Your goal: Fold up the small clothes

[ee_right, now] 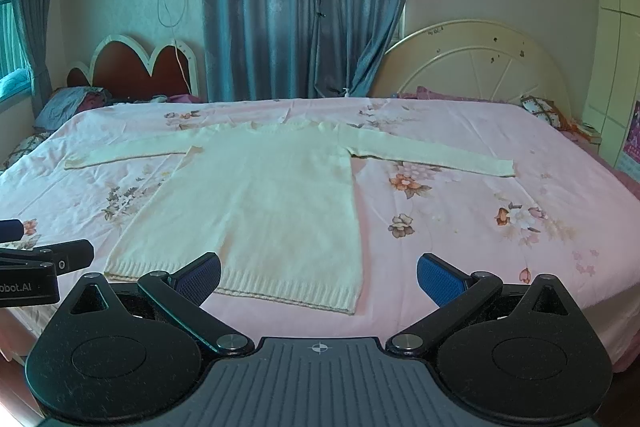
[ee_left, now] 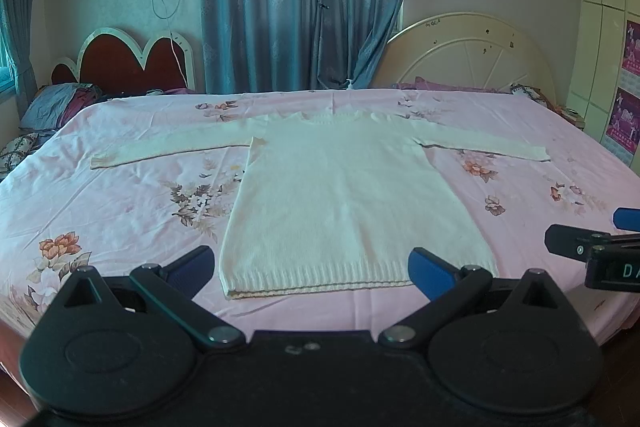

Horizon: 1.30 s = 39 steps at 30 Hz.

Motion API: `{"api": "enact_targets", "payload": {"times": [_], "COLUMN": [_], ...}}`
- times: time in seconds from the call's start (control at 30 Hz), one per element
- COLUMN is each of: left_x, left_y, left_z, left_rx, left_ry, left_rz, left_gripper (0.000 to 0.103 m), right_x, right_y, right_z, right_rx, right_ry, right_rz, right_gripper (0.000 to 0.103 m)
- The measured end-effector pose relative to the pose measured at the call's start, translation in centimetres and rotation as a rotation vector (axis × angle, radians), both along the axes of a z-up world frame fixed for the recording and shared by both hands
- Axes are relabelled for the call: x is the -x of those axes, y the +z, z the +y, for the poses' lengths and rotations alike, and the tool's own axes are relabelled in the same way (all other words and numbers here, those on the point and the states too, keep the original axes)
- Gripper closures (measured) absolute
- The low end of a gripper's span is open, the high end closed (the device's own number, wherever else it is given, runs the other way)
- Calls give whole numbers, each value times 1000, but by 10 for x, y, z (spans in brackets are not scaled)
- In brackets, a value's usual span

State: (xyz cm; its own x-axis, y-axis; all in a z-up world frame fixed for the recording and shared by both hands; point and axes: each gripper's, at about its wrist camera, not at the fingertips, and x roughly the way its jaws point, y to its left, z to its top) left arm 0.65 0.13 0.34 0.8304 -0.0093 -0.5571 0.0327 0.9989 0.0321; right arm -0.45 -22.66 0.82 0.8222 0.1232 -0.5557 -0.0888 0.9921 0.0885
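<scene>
We see the sweater (ee_right: 260, 203) lying flat on the pink sheet (ee_right: 460, 227), sleeves spread wide, hem nearest us. Our right gripper (ee_right: 318, 279) hangs at the hem with jaws wide apart and nothing between them. The left gripper (ee_right: 40, 259) shows at the left edge.

Knit sweater (ee_left: 344, 195), matt cotton sheet (ee_left: 120, 195)

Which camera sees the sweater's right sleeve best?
The right wrist view: the right sleeve lies nearer its middle, with its cuff clear of the edge. The left wrist view shows the whole sleeve too, but stretched toward the picture's bent edge.
</scene>
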Motion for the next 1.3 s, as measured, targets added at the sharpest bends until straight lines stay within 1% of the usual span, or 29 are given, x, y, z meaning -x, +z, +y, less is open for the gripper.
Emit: {"api": "enact_targets", "payload": {"times": [1.3], "left_x": [2], "left_y": [3], "left_z": [4], "left_rx": [17], "left_ry": [-6], "left_rz": [-4], "left_gripper": [0], "right_x": [1], "right_y": [3], "right_z": [4], "right_rx": [17], "right_ry": [-2], "right_rz": [-6], "right_gripper": [0]}}
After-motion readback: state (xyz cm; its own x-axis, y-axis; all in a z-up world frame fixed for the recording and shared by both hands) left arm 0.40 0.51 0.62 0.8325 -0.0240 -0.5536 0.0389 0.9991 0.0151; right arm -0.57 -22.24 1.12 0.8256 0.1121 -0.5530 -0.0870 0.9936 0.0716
